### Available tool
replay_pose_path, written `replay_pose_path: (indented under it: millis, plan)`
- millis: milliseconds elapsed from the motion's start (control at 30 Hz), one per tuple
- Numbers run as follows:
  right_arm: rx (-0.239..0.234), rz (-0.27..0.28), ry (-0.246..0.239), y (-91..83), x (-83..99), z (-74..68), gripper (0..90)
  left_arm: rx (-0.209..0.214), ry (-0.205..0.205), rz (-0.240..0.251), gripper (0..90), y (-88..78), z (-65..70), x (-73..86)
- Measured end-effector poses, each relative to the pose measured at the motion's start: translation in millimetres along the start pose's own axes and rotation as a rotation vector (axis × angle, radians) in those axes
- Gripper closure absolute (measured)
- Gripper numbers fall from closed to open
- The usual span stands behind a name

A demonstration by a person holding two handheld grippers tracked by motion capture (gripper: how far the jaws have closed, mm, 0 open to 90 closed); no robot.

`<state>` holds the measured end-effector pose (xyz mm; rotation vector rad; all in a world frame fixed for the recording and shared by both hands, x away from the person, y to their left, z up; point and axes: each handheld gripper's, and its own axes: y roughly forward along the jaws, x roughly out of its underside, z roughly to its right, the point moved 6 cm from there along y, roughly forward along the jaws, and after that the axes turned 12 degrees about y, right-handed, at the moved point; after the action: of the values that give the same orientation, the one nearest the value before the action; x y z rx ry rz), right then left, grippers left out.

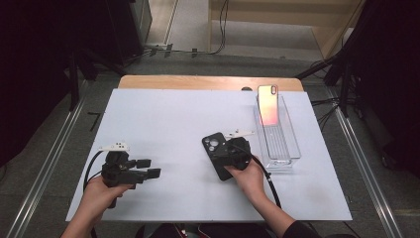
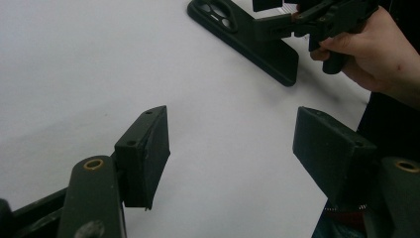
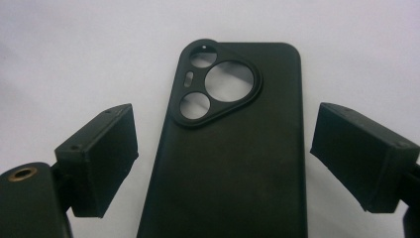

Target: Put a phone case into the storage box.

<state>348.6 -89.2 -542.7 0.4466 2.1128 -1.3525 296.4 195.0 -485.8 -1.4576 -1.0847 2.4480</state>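
Note:
A black phone case [image 1: 216, 150] lies flat on the white table [image 1: 163, 124], camera cut-outs toward the far side. In the right gripper view the case [image 3: 233, 148] sits between the two jaws of my right gripper [image 3: 225, 153], which stand open on either side of it without touching. From above, the right gripper [image 1: 233, 151] hovers over the case's near half. My left gripper [image 1: 147, 167] is held at the table's front left, open and empty; its own view shows bare table between its jaws [image 2: 233, 144] and the case [image 2: 247, 37] farther off.
A clear plastic bin [image 1: 277, 134] stands at the right of the table with a phone [image 1: 268, 105] leaning upright at its far end. The table's wooden far edge [image 1: 208, 82] shows beyond the white sheet. Floor rails run along both sides.

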Motion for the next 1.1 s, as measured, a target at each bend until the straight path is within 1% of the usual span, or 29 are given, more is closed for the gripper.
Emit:
replay_pose_path:
  millis: [100, 167, 367, 433, 500, 567, 633, 700, 800, 867, 1100]
  plan:
    - [0.007, -0.012, -0.001, 3.1, 3.3, 0.0, 9.1, 0.001, 0.000, 0.000, 30.8, 0.1, 0.1, -0.1]
    - [0.014, -0.018, -0.009, 5.1, 5.2, 0.6, 9.2, 0.000, -0.001, 0.001, 30.8, 0.1, 0.0, -0.1]
    - [0.044, -0.037, -0.020, 10.8, 11.2, 2.1, 9.1, -0.001, 0.000, 0.001, 30.8, 0.0, 0.0, -0.3]
    - [0.052, -0.031, -0.036, 11.3, 11.7, 2.0, 9.1, 0.000, 0.001, 0.002, 30.8, 0.0, 0.1, -0.4]
    - [0.057, -0.031, -0.039, 11.4, 12.6, 1.3, 9.1, -0.001, 0.001, 0.000, 30.8, 0.1, 0.2, -0.3]
    - [0.064, -0.023, -0.061, 12.2, 13.6, 1.1, 9.1, 0.000, 0.002, 0.000, 30.8, 0.3, 0.3, -0.4]
    - [0.065, -0.018, -0.058, 12.4, 14.1, 0.9, 9.1, -0.001, 0.002, -0.001, 30.8, 0.5, 0.4, -0.6]
    - [0.069, -0.011, -0.067, 12.9, 14.8, 0.8, 8.9, -0.001, 0.002, -0.002, 30.8, 0.8, 0.5, -0.5]
    - [0.083, 0.005, -0.079, 13.8, 17.1, -0.4, 8.4, 0.000, 0.004, -0.002, 30.8, 1.1, 0.6, -0.7]
    - [0.101, 0.008, -0.100, 14.9, 18.3, -1.7, 8.1, 0.000, 0.004, -0.002, 30.8, 0.9, 0.7, -0.9]
    - [0.102, 0.009, -0.096, 15.0, 18.3, -1.7, 8.6, -0.002, 0.004, -0.003, 30.8, 1.4, 0.7, -0.8]
